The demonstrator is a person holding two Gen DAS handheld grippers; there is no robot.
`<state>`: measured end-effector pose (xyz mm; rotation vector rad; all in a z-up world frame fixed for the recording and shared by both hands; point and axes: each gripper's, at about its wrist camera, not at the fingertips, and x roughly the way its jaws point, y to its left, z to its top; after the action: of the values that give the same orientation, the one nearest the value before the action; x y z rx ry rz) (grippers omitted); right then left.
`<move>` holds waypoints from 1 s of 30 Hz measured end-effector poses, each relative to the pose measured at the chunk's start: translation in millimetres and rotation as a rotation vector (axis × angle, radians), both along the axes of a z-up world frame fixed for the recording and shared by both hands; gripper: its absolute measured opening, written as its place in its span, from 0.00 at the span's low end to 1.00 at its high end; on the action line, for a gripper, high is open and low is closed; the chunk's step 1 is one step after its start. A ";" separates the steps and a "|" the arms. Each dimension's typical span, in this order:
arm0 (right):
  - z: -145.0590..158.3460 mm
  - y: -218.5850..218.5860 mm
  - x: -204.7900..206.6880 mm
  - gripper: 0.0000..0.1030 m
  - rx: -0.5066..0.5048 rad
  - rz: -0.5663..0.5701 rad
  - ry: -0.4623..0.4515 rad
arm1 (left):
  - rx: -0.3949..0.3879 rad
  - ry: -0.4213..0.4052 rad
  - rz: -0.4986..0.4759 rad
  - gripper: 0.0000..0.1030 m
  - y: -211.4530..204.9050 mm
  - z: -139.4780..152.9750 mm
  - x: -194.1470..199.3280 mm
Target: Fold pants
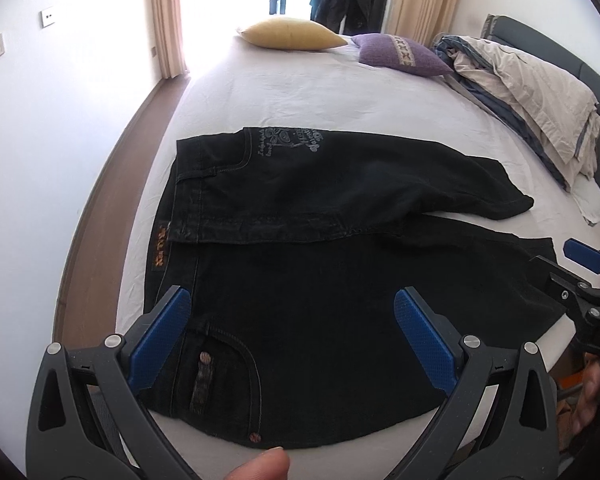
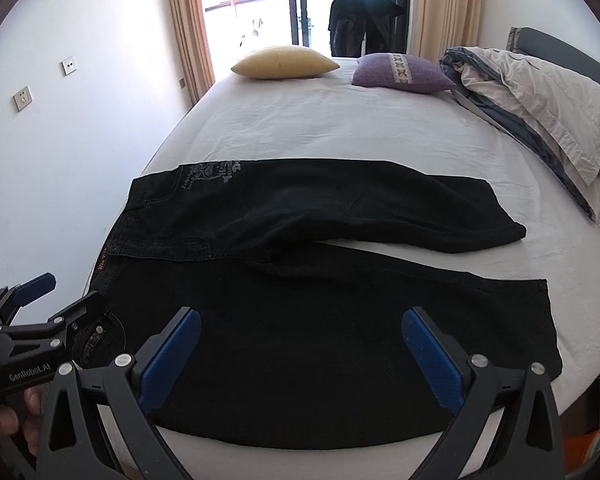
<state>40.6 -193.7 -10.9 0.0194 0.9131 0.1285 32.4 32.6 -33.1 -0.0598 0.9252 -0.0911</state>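
Note:
Black jeans (image 1: 320, 240) lie spread flat on the white bed (image 1: 300, 88), waistband to the left, both legs pointing right, the far leg angled over toward the near one. My left gripper (image 1: 292, 308) is open and empty above the near hip and front pocket. My right gripper (image 2: 300, 328) is open and empty above the near leg of the jeans (image 2: 320, 280). The right gripper also shows at the right edge of the left wrist view (image 1: 572, 268). The left gripper also shows at the left edge of the right wrist view (image 2: 48, 296).
A yellow pillow (image 1: 292, 32) and a purple pillow (image 1: 400, 54) lie at the far end of the bed. A bundled beige and grey duvet (image 1: 532, 96) sits at the right by the dark headboard. A white wall and wood floor strip run along the left side.

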 end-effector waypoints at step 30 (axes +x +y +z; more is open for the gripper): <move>-55.3 -18.5 211.9 0.70 0.049 0.525 0.071 | 0.131 0.390 -0.568 0.57 62.4 -116.6 372.5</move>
<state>252.5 -212.3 -66.3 -0.1727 0.9700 0.6410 404.9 95.0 -149.7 0.3196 1.3151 -0.5597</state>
